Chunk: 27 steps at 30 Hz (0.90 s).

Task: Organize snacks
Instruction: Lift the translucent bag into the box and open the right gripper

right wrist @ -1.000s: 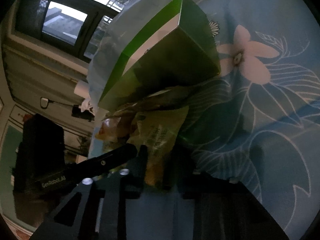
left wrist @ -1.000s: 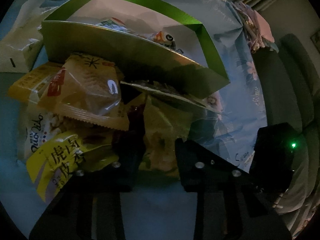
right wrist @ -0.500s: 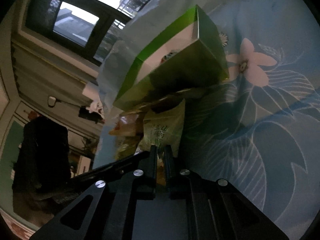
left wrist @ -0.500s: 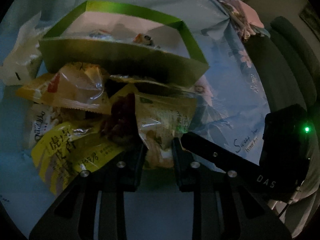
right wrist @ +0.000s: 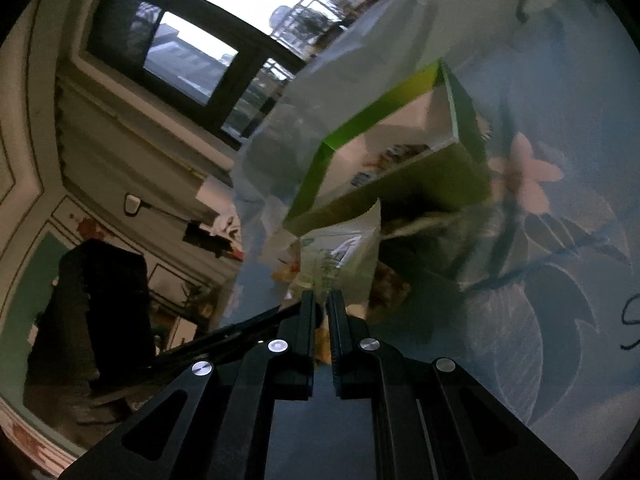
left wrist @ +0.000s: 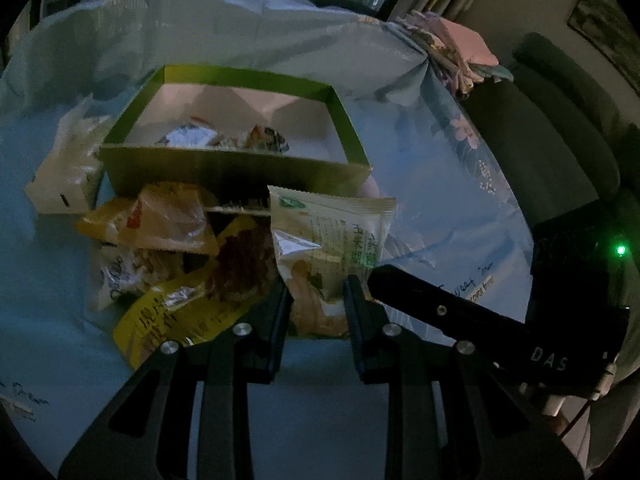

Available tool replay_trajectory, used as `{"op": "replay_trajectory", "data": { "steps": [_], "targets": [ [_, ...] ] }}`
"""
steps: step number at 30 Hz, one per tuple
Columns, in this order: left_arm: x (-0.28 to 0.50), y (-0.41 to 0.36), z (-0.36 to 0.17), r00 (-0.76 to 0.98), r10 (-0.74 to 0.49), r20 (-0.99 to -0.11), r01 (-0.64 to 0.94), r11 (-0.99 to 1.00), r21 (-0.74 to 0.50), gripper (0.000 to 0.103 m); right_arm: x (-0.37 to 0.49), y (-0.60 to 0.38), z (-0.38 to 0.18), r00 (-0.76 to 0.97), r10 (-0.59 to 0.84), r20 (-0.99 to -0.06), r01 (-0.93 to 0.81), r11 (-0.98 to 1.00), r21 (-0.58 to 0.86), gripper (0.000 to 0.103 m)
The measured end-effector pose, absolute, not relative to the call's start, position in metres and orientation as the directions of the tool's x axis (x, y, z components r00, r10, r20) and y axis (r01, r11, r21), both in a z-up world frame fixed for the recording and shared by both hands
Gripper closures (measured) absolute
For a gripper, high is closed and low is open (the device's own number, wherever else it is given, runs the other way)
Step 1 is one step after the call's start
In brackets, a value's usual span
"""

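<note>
A pale green snack packet (left wrist: 332, 240) hangs lifted off the pile, in front of the open green box (left wrist: 224, 172). My left gripper (left wrist: 316, 292) is shut on its lower part. From the right, my right gripper (left wrist: 374, 276) reaches in and pinches the same packet's edge. In the right wrist view its fingers (right wrist: 321, 300) are shut on the pale packet (right wrist: 344, 244), with the green box (right wrist: 400, 188) behind. Inside the box lie a few wrapped snacks (left wrist: 224, 138). Left of the held packet lie a clear orange packet (left wrist: 160, 220), a yellow packet (left wrist: 160, 320) and a dark brown snack (left wrist: 240, 268).
The pale blue floral tablecloth (right wrist: 520, 176) covers the table. A white bag (left wrist: 64, 176) lies left of the box. Folded cloths (left wrist: 452, 48) sit at the far right corner, with a dark green chair (left wrist: 560, 128) beyond the table's right edge.
The right gripper has closed on the pale green packet. Both grippers have risen with it, lifting it off the pile, and the box now looks farther away.
</note>
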State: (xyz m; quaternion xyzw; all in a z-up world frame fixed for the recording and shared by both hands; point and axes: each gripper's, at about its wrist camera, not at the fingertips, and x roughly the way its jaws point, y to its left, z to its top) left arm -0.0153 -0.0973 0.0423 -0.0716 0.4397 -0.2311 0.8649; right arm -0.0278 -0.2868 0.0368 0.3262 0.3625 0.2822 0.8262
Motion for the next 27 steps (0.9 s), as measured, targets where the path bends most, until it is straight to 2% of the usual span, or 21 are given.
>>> {"op": "replay_trajectory", "data": {
  "steps": [17,27],
  "targets": [
    [0.013,-0.077,0.076,0.580,-0.462,-0.671,0.321,0.887,-0.333,0.079,0.006,-0.264,0.067,0.591,0.709,-0.385,-0.302,0.637,0.710,0.093],
    [0.056,-0.065,0.097,0.619,-0.465,-0.633,0.311,0.885,-0.347,0.079,0.058,-0.254,0.088,0.599,0.725,-0.340,-0.340,0.614,0.712,0.093]
  ]
}}
